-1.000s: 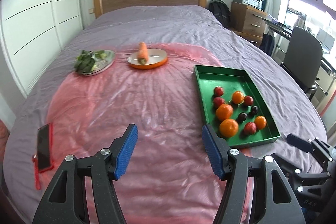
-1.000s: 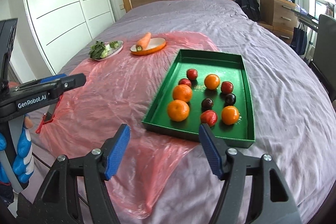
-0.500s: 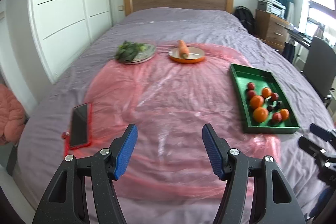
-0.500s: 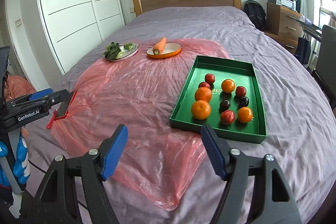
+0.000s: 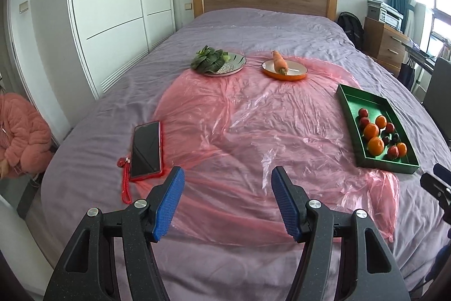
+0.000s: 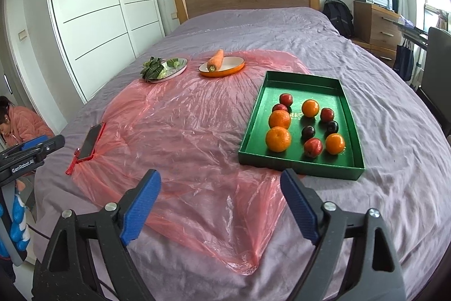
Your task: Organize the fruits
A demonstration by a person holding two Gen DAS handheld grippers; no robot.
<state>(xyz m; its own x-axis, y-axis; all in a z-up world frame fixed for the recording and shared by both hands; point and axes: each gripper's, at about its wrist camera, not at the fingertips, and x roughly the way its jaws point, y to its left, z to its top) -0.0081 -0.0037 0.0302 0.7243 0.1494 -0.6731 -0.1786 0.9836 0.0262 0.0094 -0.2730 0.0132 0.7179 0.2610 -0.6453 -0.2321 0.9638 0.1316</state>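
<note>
A green tray (image 6: 346, 100) lies on the right of a pink plastic sheet (image 6: 183, 131) on the bed; it also shows in the left wrist view (image 5: 346, 103). It holds several oranges (image 6: 278, 139) and dark red plums (image 6: 313, 147). My left gripper (image 5: 227, 202) is open and empty, above the sheet's near edge, well left of the tray. My right gripper (image 6: 221, 206) is open and empty, in front of the tray's near left corner, apart from it.
An orange dish with a carrot (image 6: 215, 61) and a plate of leafy greens (image 6: 162, 69) sit at the far side of the sheet. A phone in a red case (image 5: 146, 150) lies at the left. Wardrobe on the left, desk and chair on the right.
Both grippers have drawn back and up from the bed, so the tray and the plates look farther away. The jaws stay open. Nothing on the bed has moved.
</note>
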